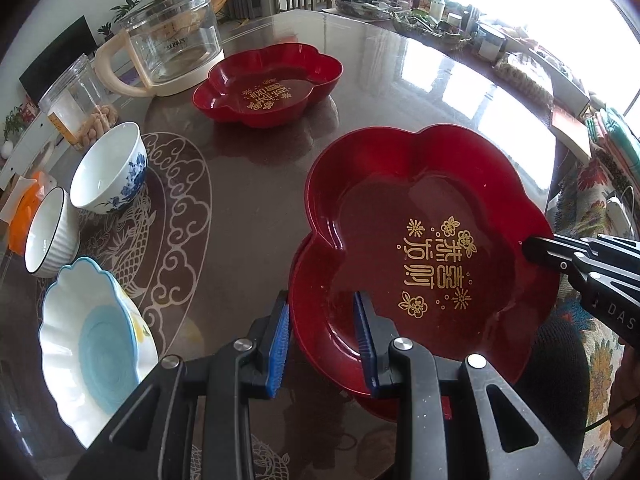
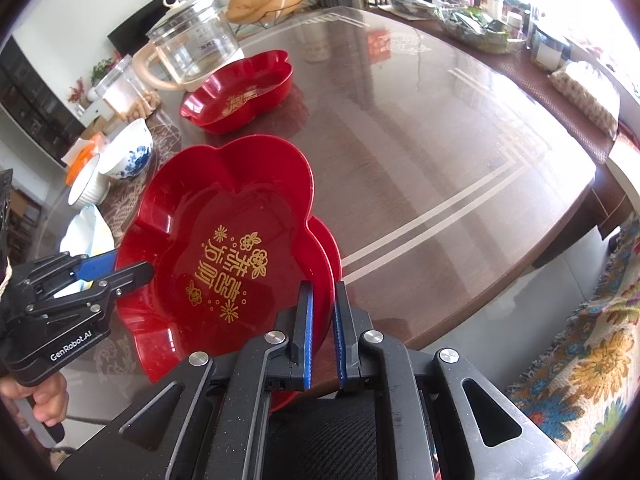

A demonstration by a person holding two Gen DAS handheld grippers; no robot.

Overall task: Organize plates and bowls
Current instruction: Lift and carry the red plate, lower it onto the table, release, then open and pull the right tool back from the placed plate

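in the left wrist view, the left hand-held gripper (image 1: 322,334) is closed narrow over the near rim of a red plate (image 1: 432,248), one blue pad outside the rim and one inside. this red flower-shaped plate with gold lettering sits tilted on a second red plate (image 1: 316,300) lying under it at the near edge of the tabletop (image 1: 360,80). the right hand-held gripper (image 1: 532,250) pinches the top plate's right rim. a third red plate (image 1: 268,84) lies farther off beside a glass kettle (image 1: 172,40) and a jar (image 1: 76,100). along the left stand a blue-flowered bowl (image 1: 110,168), a ribbed white bowl (image 1: 50,232) and a scalloped white dish (image 1: 96,348). in the right wrist view, the right hand-held gripper (image 2: 322,332) is clamped tight on the red rims at the top plate's (image 2: 224,248) right side, the lower plate (image 2: 326,252) peeking out just beyond. the left hand-held gripper (image 2: 128,268) grips the plate's left rim, with fingers (image 2: 48,404) of a hand around its handle. the far red plate (image 2: 240,92), kettle (image 2: 192,48) and bowls (image 2: 128,152) sit behind.
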